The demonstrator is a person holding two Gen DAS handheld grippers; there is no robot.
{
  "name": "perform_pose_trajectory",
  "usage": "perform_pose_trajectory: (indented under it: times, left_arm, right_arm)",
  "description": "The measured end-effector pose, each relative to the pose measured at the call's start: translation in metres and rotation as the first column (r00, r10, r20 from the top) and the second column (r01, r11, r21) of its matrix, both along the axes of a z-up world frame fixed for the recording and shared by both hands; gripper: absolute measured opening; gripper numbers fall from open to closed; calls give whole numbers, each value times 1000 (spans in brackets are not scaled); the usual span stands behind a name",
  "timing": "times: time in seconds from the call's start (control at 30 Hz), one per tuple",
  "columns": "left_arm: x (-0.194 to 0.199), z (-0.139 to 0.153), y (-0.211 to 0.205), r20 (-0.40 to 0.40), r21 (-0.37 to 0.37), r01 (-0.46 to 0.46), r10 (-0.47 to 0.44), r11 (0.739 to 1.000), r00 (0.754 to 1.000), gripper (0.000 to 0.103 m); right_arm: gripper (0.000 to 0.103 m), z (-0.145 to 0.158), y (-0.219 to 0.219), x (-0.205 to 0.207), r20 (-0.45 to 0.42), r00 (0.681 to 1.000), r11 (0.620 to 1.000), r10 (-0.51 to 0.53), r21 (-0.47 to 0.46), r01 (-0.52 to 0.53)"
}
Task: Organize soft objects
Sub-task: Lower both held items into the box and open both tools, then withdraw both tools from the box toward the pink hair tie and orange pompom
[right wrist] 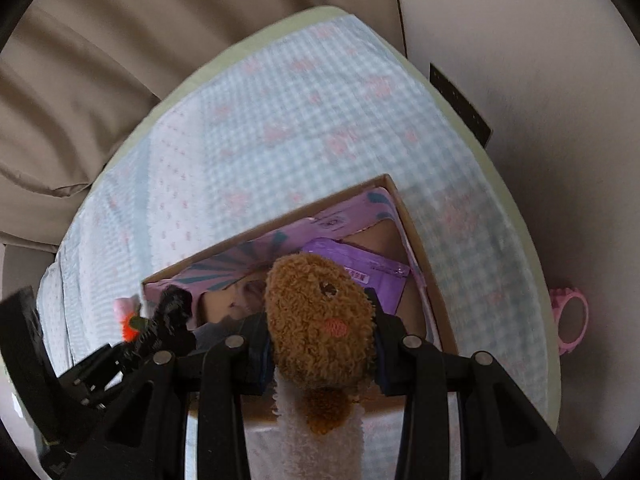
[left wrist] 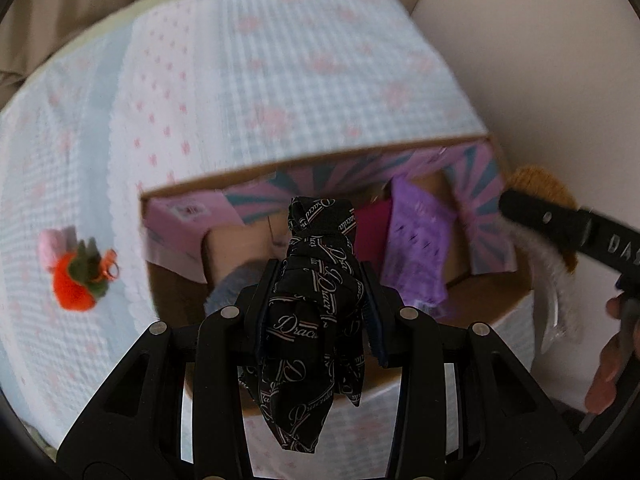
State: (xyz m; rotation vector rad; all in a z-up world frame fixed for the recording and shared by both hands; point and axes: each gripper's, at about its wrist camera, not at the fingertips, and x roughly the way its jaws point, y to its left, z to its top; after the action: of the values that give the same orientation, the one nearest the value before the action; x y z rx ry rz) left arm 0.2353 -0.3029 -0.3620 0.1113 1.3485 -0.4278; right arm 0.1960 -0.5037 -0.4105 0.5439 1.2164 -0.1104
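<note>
My left gripper (left wrist: 318, 276) is shut on a black printed cloth (left wrist: 316, 320) and holds it over the near part of an open cardboard box (left wrist: 312, 160) with a purple and teal lining. My right gripper (right wrist: 320, 320) is shut on a brown plush toy (right wrist: 320, 320) with a white fluffy part hanging below it, above the same box (right wrist: 420, 248). The plush and the right gripper show at the right edge of the left wrist view (left wrist: 560, 220). An orange plush fruit (left wrist: 78, 280) with a pink piece lies on the bed to the left of the box.
The box holds a purple pouch (left wrist: 416, 248), a magenta item (left wrist: 372, 228) and a grey fluffy item (left wrist: 232, 284). It stands on a blue checked bedspread (left wrist: 280, 60). A wall (left wrist: 560, 60) runs on the right and beige curtains (right wrist: 100, 100) at the back. A pink ring-shaped object (right wrist: 572, 316) lies past the bed's right edge.
</note>
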Motion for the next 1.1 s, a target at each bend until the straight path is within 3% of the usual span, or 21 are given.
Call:
perform_pose_trajectory:
  times: [0.13,0.2,0.23,0.27,0.3,0.37,0.53,0.87,1.1]
  left_arm:
    - [2,-25,0,-46,20,-25,26,999,999,35]
    - [2,-27,-1,-40,34,-27,28,999,999,41]
    - [2,-26,-2,-29,46,-27,28,999,999,63]
    - [3,-25,-4,-24,54,-21,22,998,999,98]
    - [2,-24,-5,-27,64,-13,15,998,1000,103]
    - [2,-23,-4,-13,88,-10,11,996,1000,103]
    - [-1,-25,7,-44,77,-39,42,996,998,103]
    - [-9,-8,6,-10,70,-31,32,997,999,103]
    - [-22,27,14,48,34,-36,34,999,998,103]
  right_arm:
    - [35,-18,-4,8,-23,1000,1000,15,6,-15]
    - [39,-22,-2,11,-20,1000,1000,24,2,-24]
    - [40,-24,-1,13,-17,999,999,33,-4,-33]
    - [46,-25,0,15,-17,999,999,39,-14,-39]
    - [66,-27,0,16,-22,999,999,42,-18,-42]
    - [103,-31,0,18,-31,998,999,51,-16,-52]
    - [103,-33,2,12,-6,998,998,63,-21,-63]
    - [103,-18,9,5,17,996,996,86,-29,-85]
    - [103,21,20,-11,64,992,994,104,-40,-102]
